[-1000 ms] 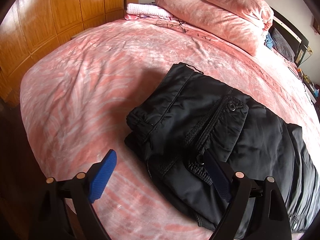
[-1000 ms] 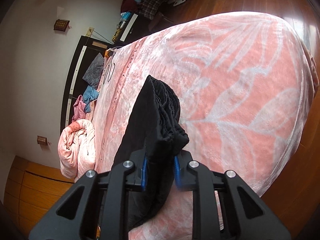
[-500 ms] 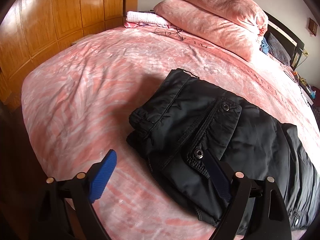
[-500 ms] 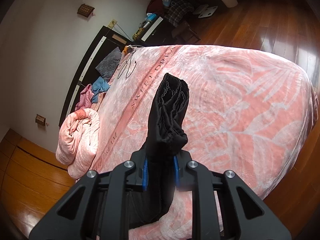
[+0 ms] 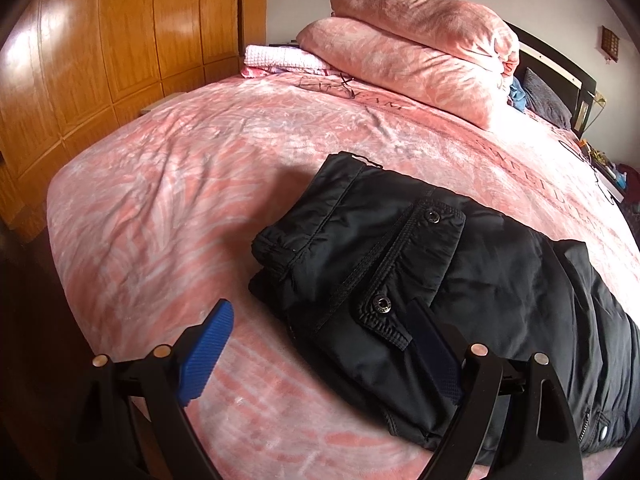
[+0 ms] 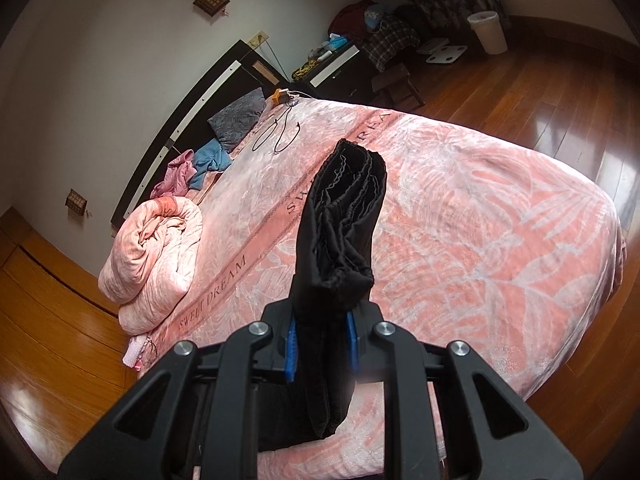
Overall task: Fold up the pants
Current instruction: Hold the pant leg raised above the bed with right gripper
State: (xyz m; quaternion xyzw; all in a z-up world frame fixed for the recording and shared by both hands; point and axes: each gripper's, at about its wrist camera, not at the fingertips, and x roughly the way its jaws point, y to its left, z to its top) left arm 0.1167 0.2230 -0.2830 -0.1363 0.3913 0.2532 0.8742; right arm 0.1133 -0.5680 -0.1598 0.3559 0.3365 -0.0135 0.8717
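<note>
The left gripper [image 5: 316,340] hung wide open, holding nothing, one ribbed blue pad over the bed [image 5: 168,184], the other over the black pants [image 5: 400,264]. The right gripper [image 6: 320,344] was clenched on the pants' [image 6: 340,232] bunched, gathered hem ends, lifted clear of the bed [image 6: 480,216]. The glossy, snap-pocketed pants lay folded near the bed's near edge on a plush pink leaf-patterned cover.

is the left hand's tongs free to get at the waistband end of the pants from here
Probably yes. The left tongs are open and empty, right over the folded waistband end of the pants, with nothing between. The right tongs grip the other end.
</note>
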